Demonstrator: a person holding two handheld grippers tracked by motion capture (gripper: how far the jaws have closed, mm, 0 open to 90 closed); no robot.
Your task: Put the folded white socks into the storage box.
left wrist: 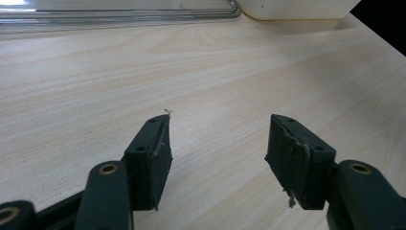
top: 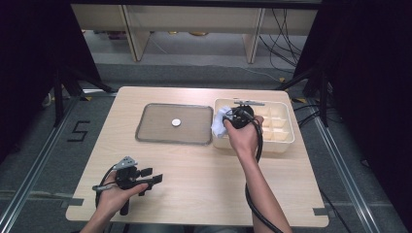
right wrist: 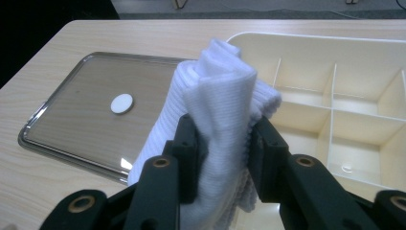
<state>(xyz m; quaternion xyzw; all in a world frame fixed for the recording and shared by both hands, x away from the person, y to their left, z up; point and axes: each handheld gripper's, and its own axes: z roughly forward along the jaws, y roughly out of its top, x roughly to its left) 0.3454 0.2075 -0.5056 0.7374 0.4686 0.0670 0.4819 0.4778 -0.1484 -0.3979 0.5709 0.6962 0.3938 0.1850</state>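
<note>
A folded white ribbed cloth (right wrist: 218,110) is pinched between the two black jaws of my right gripper (right wrist: 222,143), held up over the left end of a cream divided box (right wrist: 344,72). From above, the cloth (top: 218,124) hangs at the box's left rim (top: 216,104) beside my right gripper (top: 232,118). A clear rectangular tray (top: 145,127) lies left of the box with a small white disc (top: 176,123) in its middle; the right gripper view also has this disc (right wrist: 121,103). My left gripper (left wrist: 218,153) stands open over bare tabletop, and in the high view this left gripper (top: 153,179) rests near the front left edge.
The wooden table (top: 204,184) is bordered by dark floor on both sides. The box's compartments (top: 277,127) look bare. Beyond the far edge stand shelf legs and loose cables (top: 282,34). A cable (top: 257,145) trails from my right gripper along the forearm.
</note>
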